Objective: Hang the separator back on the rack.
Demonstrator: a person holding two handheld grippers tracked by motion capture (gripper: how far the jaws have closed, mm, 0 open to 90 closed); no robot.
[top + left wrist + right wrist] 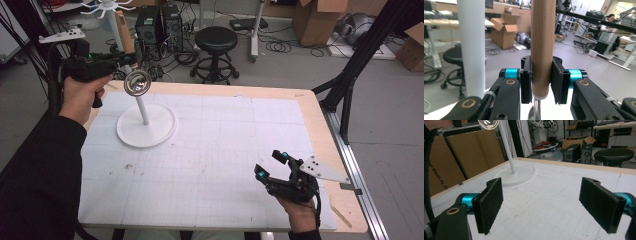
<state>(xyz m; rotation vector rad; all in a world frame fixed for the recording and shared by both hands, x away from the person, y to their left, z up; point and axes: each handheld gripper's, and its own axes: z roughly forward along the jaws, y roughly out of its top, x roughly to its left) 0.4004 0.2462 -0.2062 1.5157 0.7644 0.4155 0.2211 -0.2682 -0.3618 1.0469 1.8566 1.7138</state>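
A ladle with a shiny metal bowl (137, 83) and a wooden handle (125, 32) hangs upright beside the pole of a white stand (143, 112), above the stand's round base (150, 134) at the table's far left. My left gripper (131, 59) is raised there, and in the left gripper view its pads (557, 82) press on both sides of the wooden handle (542, 45). The white pole (471, 47) stands just left of it. My right gripper (270, 165) rests low near the table's front right, jaws wide open with nothing between them (541, 205). The right gripper view also shows the bowl (488, 123).
The table (250, 145) carries a white grid mat with a wooden border. Behind it on the floor are a black stool (216, 42), computer towers (157, 25) and cardboard boxes (315, 20). A black frame leg (350, 75) stands off the table's right edge.
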